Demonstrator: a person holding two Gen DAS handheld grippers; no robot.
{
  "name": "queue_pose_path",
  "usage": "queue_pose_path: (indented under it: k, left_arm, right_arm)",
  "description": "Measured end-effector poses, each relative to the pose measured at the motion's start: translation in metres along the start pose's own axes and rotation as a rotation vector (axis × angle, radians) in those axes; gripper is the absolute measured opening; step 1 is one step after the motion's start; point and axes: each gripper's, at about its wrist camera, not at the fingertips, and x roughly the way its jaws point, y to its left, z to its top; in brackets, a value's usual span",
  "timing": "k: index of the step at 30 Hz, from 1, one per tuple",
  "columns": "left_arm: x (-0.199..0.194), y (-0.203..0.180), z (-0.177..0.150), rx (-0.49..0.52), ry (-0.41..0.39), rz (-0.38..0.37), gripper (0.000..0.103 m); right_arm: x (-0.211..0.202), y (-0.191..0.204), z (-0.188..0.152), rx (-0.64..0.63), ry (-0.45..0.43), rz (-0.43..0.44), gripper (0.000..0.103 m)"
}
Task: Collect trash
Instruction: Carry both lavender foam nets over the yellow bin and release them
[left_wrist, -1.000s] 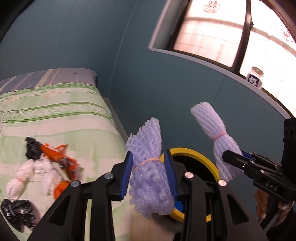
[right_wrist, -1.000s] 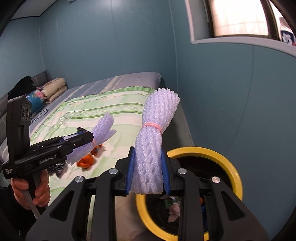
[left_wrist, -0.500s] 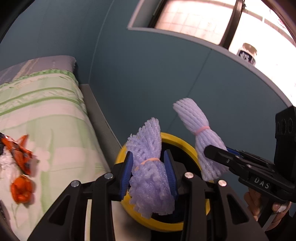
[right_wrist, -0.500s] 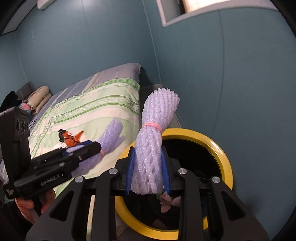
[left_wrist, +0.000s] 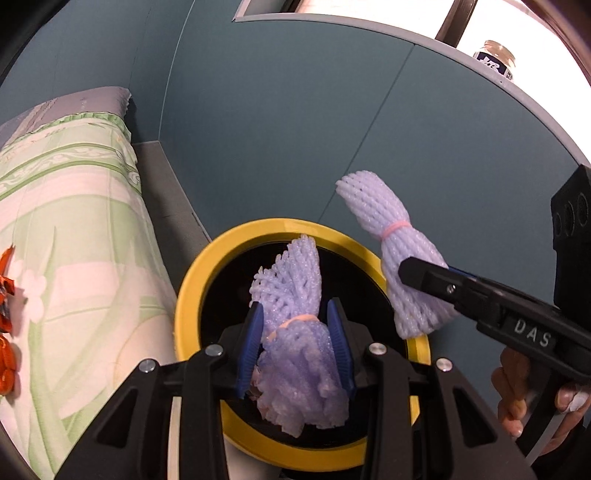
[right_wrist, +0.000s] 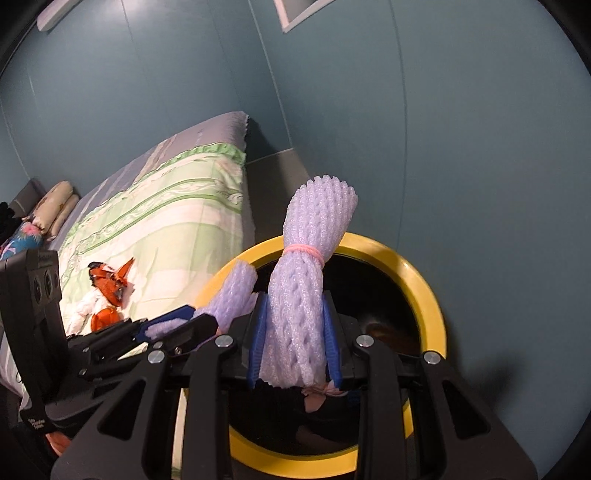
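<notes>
In the left wrist view, the left gripper (left_wrist: 295, 343) is pinching a frayed lilac foam-net bundle tied with a thin orange rubber band (left_wrist: 295, 325) between its blue pads, so its jaws are clamped on that bundle. The bundle is hanging directly above the dark mouth of a round black trash bin with a yellow rim (left_wrist: 192, 295), which is standing on the floor between the bed and the teal wall (left_wrist: 295, 129). To the right, the right gripper (left_wrist: 417, 273) is gripping a second, tidier lilac foam-net roll bound with a pink band (left_wrist: 399, 251) over the bin's far right rim, and a person's hand (left_wrist: 517, 402) is showing at its handle. On the left, the bed with a green-and-white floral cover (left_wrist: 74, 206) is carrying crumpled orange wrappers (left_wrist: 5, 325) at the frame's edge. A small jar (left_wrist: 496, 59) is sitting on the window sill.

In the right wrist view, the right gripper (right_wrist: 293, 336) is squeezing the pink-banded roll (right_wrist: 306, 295) upright between its blue pads, jaws closed on it, above the bin (right_wrist: 424, 280); some scraps are lying inside the bin. At the left, the left gripper (right_wrist: 184, 321) is holding its frayed bundle (right_wrist: 232, 291) at the bin's near left rim. Orange wrappers (right_wrist: 109, 284) and white crumpled pieces (right_wrist: 86, 304) are lying on the bed (right_wrist: 166, 214), with pillows (right_wrist: 55, 206) at its far end.
</notes>
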Motion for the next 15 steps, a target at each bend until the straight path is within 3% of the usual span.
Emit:
queue_pose_path:
  k: [2, 8, 15]
  left_arm:
    - [0.001, 0.001, -0.001, -0.004, 0.002, -0.009, 0.038]
    - [-0.007, 0.003, -0.001, -0.001, -0.039, 0.017, 0.066]
    - [-0.033, 0.022, 0.001, -0.053, -0.110, 0.033, 0.088]
  right_arm:
    - [0.000, -0.004, -0.001, 0.010, 0.000, -0.003, 0.029]
    - [-0.002, -0.015, 0.001, 0.041, -0.010, -0.027, 0.042]
    - [-0.010, -0.015, 0.002, 0.060, -0.029, -0.043, 0.053]
